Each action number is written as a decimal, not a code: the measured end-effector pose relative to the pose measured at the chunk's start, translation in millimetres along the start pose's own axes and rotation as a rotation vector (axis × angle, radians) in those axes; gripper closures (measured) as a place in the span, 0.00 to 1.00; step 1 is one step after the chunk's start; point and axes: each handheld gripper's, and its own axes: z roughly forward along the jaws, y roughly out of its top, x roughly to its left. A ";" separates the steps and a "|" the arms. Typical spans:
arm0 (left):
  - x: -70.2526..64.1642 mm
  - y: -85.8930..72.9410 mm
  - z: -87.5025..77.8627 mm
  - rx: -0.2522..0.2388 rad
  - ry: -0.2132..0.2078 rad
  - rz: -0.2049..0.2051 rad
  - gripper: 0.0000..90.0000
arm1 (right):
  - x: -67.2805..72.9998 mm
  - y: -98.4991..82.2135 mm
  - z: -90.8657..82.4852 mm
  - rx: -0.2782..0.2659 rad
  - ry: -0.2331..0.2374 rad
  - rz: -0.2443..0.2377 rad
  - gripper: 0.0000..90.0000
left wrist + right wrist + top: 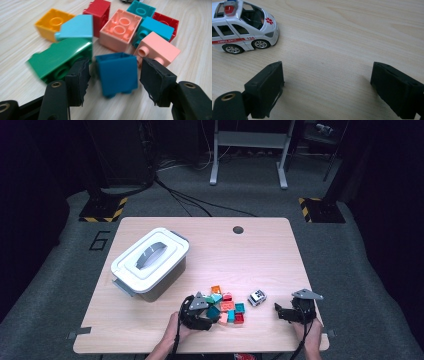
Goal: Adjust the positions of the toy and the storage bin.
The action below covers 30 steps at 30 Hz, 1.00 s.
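A dark blue brick [117, 73] lies on its side between the jaws of my left gripper [113, 67], with a thin gap showing at each pad, so the jaws stand open around it. It is at the near edge of a pile of bricks [227, 306]: green [60, 58], light blue [76, 27], orange [51, 23], pink [121, 28] and red [98, 10]. From above, my left gripper [212, 314] sits at the pile's left side. My right gripper [278, 311] rests low at the table's right front, open and with nothing in it [327, 75]. A white toy ambulance [242, 27] stands ahead of it.
A white lidded box [150, 262] with a grey handle stands at the left of the wooden table [260, 255]. The ambulance [257, 297] sits between the pile and my right gripper. A cable hole [238, 229] marks the far edge.
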 end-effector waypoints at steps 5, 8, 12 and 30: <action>-5.2 7.0 7.8 0.005 -0.015 0.013 0.43 | 0.1 0.0 0.0 0.000 0.000 0.001 0.12; -8.6 6.0 0.5 -0.011 -0.004 0.020 0.40 | 0.0 -0.1 0.0 -0.001 0.000 0.001 0.12; -8.9 3.1 -22.2 -0.055 0.033 0.021 0.34 | 0.1 -0.1 -0.1 0.000 0.001 0.003 0.12; 15.2 -0.8 -3.7 -0.034 -0.012 -0.018 0.44 | -0.3 0.0 -0.1 -0.002 0.000 0.000 0.13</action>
